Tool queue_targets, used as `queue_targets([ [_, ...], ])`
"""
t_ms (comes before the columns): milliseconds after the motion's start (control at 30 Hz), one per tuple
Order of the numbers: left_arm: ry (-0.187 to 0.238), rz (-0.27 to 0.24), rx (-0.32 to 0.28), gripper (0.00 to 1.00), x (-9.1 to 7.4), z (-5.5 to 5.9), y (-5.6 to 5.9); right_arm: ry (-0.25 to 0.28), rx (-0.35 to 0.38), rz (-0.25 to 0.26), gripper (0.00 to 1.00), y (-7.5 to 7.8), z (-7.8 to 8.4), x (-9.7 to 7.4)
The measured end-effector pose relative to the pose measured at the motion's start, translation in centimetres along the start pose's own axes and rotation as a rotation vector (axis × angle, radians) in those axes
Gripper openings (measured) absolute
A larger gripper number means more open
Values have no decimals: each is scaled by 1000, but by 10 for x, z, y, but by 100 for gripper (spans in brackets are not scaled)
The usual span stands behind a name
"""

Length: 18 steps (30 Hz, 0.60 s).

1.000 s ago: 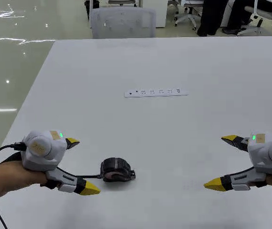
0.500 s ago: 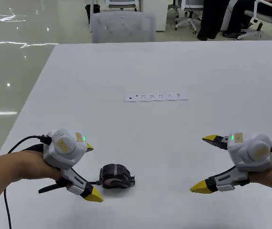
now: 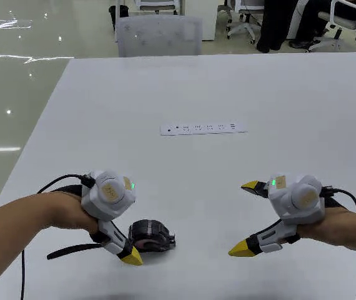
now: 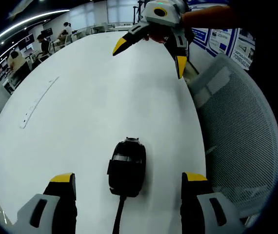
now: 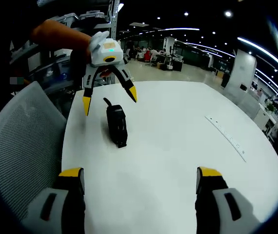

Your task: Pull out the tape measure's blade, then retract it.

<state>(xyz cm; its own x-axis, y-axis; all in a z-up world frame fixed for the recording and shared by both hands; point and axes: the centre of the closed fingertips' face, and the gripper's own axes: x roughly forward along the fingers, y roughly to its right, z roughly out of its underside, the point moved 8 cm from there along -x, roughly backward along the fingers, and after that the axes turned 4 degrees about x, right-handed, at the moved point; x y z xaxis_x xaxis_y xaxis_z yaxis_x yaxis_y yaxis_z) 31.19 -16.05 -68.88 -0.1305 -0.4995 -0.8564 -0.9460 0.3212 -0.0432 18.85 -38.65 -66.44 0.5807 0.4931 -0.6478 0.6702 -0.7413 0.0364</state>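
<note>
Our left hand-held gripper gapes wide and empty, the tape measure lying between its jaws, touching neither. Our right hand-held gripper, equally wide and empty, faces it across bare table. A power strip lies well ahead, and the table's edge runs near the left one.

— Where's the tape measure?
— Well apart from the power strip, nearer the person and off to its left.
— And its look?
— Black, compact, lying flat on its side, a dark strap trailing from one end.
</note>
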Motion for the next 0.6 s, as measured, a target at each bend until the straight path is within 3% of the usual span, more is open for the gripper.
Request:
queue_targets([
  [100, -27, 12, 13, 80, 9, -1, 3, 4, -18, -13, 96, -1, -3, 9],
  [167, -50, 22, 63, 77, 15, -1, 6, -7, -27, -12, 93, 0, -4, 15],
  [433, -83, 31, 63, 65, 31, -1, 11, -9, -50, -54, 93, -3, -10, 33],
  [600, -108, 1, 96, 53, 34, 0, 6, -38, -58, -123, 89, -7, -13, 45],
])
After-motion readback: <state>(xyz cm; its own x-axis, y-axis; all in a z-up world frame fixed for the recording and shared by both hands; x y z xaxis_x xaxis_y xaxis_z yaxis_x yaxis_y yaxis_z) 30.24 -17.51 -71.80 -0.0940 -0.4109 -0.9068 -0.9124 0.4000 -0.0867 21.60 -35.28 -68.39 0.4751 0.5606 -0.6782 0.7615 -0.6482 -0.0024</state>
